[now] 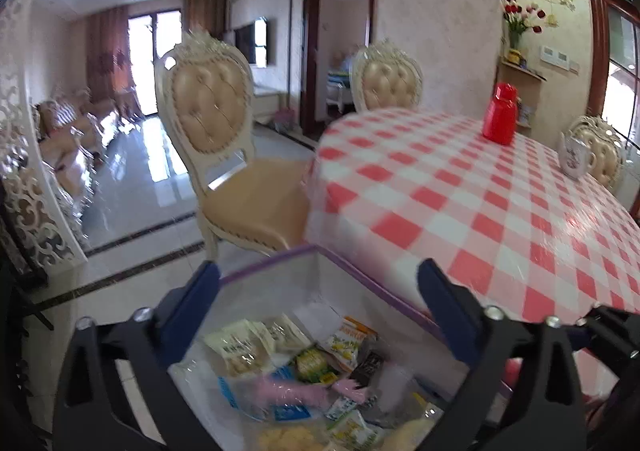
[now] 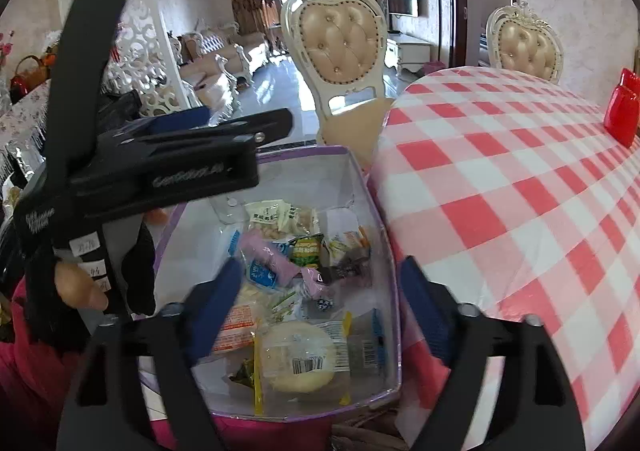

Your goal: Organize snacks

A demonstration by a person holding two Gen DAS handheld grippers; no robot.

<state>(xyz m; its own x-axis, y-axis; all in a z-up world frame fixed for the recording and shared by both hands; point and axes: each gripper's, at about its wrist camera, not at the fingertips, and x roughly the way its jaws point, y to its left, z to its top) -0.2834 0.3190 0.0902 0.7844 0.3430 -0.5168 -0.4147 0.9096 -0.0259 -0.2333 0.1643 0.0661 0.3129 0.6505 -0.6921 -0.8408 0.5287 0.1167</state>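
Note:
A clear storage box with a purple rim (image 2: 352, 149) sits low beside the table, full of wrapped snacks. It also shows in the left wrist view (image 1: 276, 263). Inside lie a round pale bun in a wrapper (image 2: 298, 361), a pink packet (image 2: 268, 255), a green packet (image 2: 306, 249) and several others. My right gripper (image 2: 320, 283) is open and empty, its blue fingers spread above the box. My left gripper (image 1: 320, 285) is open and empty over the box's far half. The left tool's black body (image 2: 168, 167) shows at the left in the right wrist view.
A round table with a red and white checked cloth (image 2: 520, 191) stands right of the box. A red flask (image 1: 500, 113) and a white teapot (image 1: 574, 155) stand on it. Cream padded chairs (image 1: 212, 119) stand on the glossy floor beyond the box.

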